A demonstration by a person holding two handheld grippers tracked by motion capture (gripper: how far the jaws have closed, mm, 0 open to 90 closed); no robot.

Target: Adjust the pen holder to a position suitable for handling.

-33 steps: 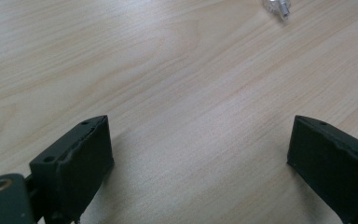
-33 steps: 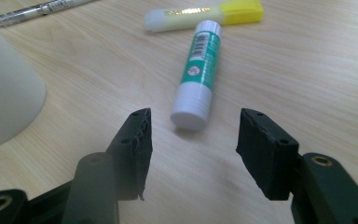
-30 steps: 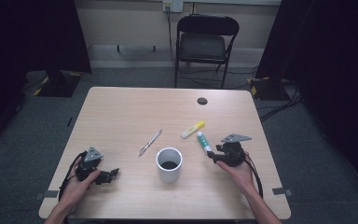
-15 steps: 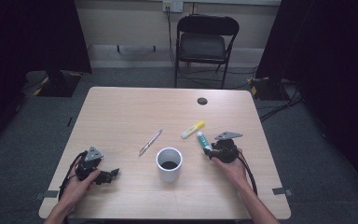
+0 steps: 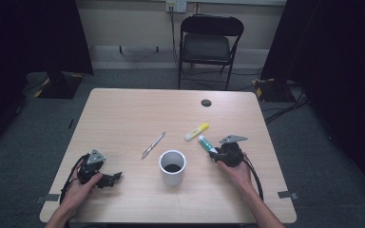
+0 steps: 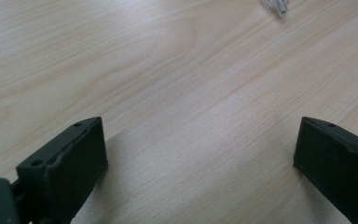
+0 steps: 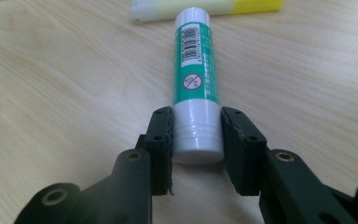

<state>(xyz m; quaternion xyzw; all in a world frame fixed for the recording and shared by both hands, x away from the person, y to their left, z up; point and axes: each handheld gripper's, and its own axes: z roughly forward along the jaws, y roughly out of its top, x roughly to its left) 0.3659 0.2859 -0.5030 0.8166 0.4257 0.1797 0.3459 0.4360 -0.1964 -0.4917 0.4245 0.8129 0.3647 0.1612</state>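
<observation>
The table [image 5: 123, 114] carries a white cup [image 5: 172, 166] near its front centre, and the right gripper [image 5: 215, 155] works just to the right of that cup, much nearer the glue stick [image 5: 206, 144] than the left gripper [image 5: 115, 177], which rests well apart at the front left with its jaws spread wide over bare wood. The glue stick lies flat, its long axis running straight away from the right gripper, in line with the jaws. Those jaws have just been closing and now clamp the near, white end of the tube from both sides. The glue stick [image 7: 196, 79] has a green label with a barcode. A yellow marker [image 7: 205, 7] lies crosswise just beyond its far end.
</observation>
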